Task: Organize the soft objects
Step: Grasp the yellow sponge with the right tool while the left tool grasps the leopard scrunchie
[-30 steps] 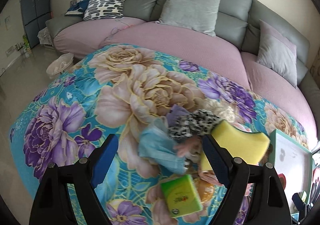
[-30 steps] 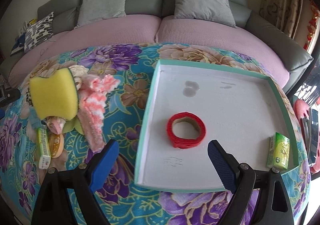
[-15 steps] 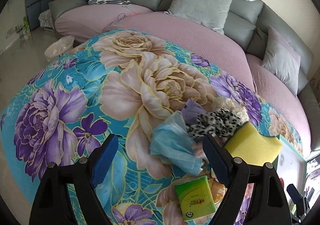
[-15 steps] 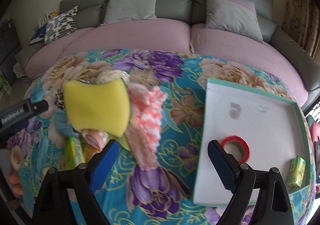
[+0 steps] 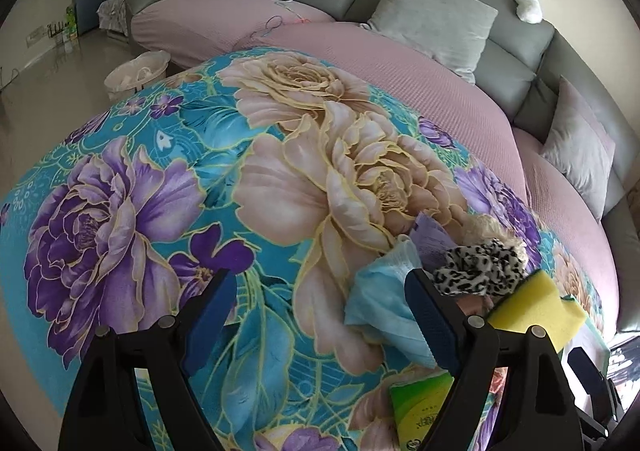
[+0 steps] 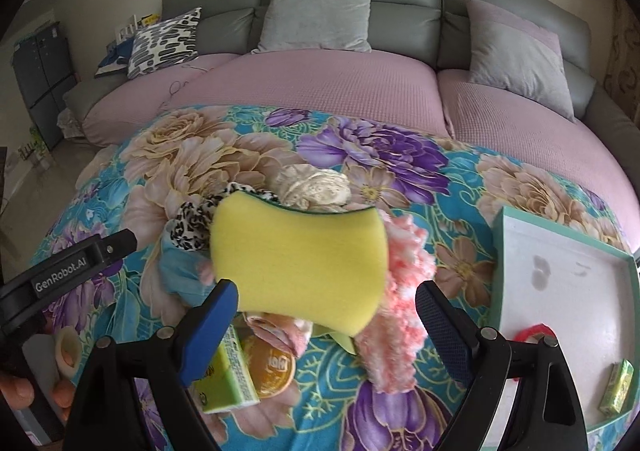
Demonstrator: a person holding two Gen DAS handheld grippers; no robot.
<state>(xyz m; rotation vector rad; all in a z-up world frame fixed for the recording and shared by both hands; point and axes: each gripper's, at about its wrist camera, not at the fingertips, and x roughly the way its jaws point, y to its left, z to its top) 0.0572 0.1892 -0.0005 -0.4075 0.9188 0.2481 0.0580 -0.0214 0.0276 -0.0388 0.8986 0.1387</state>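
Tray (image 6: 560, 235) holds red ring (image 6: 534, 331), green packet (image 6: 616, 387).

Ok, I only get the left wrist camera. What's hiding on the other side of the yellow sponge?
Observer: A fluffy pink cloth, tucked partly under the sponge.
Operator: Is there somewhere to put stuff?
Observer: Yes, a tray sits to the right of the pile, with a red ring in it.
Operator: Anything else in there?
Observer: A small green pack, in the tray's near corner.
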